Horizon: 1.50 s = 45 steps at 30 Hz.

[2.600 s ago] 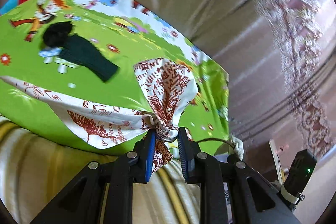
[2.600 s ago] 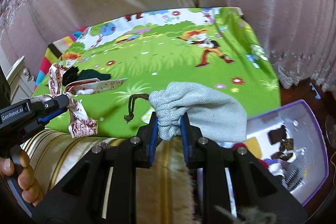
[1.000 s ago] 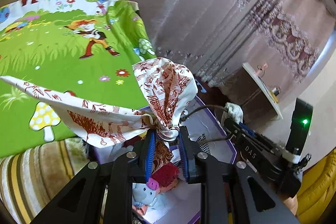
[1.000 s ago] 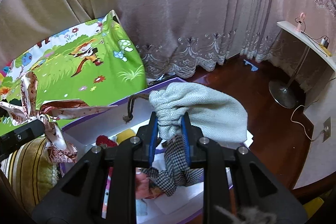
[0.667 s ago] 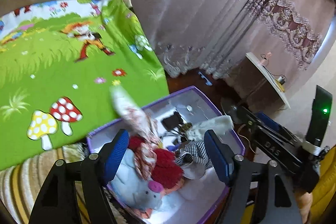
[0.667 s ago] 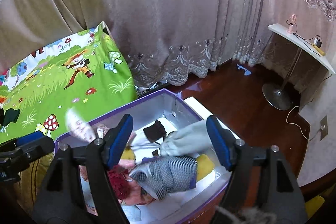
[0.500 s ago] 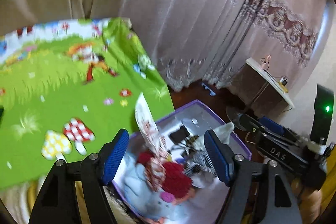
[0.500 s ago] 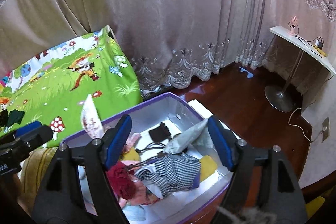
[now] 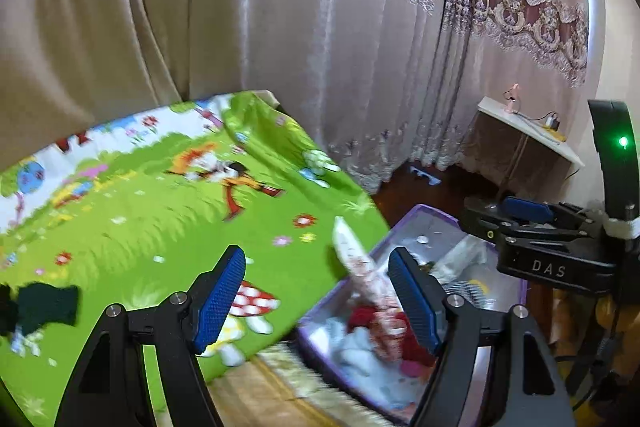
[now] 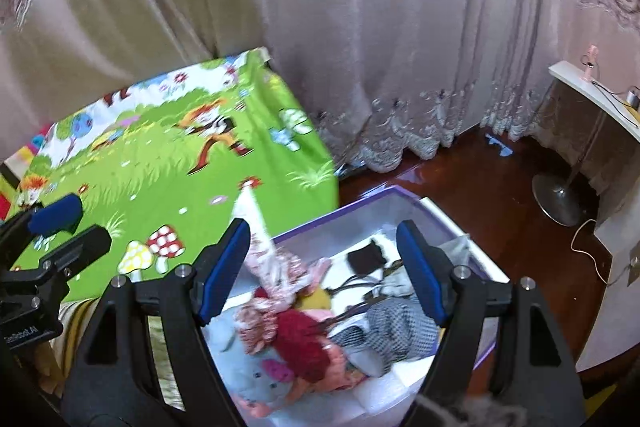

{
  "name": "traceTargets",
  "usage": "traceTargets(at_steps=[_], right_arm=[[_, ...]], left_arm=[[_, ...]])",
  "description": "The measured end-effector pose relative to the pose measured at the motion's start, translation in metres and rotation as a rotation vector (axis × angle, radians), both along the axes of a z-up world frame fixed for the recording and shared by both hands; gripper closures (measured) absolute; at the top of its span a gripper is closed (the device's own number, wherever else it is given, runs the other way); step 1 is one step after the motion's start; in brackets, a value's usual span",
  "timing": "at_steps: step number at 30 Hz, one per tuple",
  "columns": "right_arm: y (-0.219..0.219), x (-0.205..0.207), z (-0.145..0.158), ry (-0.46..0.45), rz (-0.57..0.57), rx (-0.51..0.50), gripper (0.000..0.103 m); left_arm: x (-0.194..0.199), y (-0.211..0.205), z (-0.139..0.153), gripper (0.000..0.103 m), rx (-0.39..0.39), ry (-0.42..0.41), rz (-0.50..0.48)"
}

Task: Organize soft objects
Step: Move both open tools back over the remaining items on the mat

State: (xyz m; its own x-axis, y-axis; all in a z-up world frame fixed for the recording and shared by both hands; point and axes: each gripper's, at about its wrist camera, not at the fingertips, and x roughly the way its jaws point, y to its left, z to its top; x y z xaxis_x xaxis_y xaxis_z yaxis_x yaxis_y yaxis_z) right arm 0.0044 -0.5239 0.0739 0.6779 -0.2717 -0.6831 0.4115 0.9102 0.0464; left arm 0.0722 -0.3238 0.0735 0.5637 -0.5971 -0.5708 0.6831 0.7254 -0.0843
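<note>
My left gripper (image 9: pixel 316 301) stands open and holds nothing, above the seam between the green play mat (image 9: pixel 132 227) and the purple box (image 9: pixel 424 215). The red-and-white scarf (image 9: pixel 358 263) lies in the box with one end sticking up. My right gripper (image 10: pixel 322 271) is also open and empty, over the box (image 10: pixel 360 205). The scarf (image 10: pixel 272 267) rests on the pile there, and the grey pouch (image 10: pixel 458 247) lies by the right wall, partly behind a finger. A dark sock (image 9: pixel 44 307) lies on the mat at far left.
The box also holds a red plush (image 10: pixel 304 339), a grey plush (image 10: pixel 256 387) and a checked cloth (image 10: pixel 392 327). Curtains (image 10: pixel 360 47) hang behind. A floor stand (image 10: pixel 556 199) and a white shelf (image 10: pixel 592 87) are on the right, over dark wood floor.
Both grippers opened: the scarf and the grey pouch dropped into the purple box. Both grippers then rose and drew back, and the left view swung toward the mat.
</note>
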Motion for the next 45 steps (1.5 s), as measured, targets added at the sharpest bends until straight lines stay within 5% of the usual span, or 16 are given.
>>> traceTargets(at_steps=[12, 32, 38, 45], right_arm=[[0.058, 0.034, 0.005, 0.05, 0.074, -0.047, 0.023], [0.149, 0.105, 0.011, 0.021, 0.239, -0.066, 0.023], [0.182, 0.132, 0.013, 0.008, 0.301, -0.078, 0.023], [0.218, 0.163, 0.007, 0.014, 0.375, -0.072, 0.023]], left_arm=[[0.026, 0.065, 0.009, 0.028, 0.036, -0.075, 0.078], [0.127, 0.217, 0.037, 0.027, -0.026, -0.056, 0.494], [0.157, 0.287, 0.016, 0.027, -0.065, 0.033, 0.685], [0.176, 0.345, -0.021, 0.027, -0.128, 0.137, 0.798]])
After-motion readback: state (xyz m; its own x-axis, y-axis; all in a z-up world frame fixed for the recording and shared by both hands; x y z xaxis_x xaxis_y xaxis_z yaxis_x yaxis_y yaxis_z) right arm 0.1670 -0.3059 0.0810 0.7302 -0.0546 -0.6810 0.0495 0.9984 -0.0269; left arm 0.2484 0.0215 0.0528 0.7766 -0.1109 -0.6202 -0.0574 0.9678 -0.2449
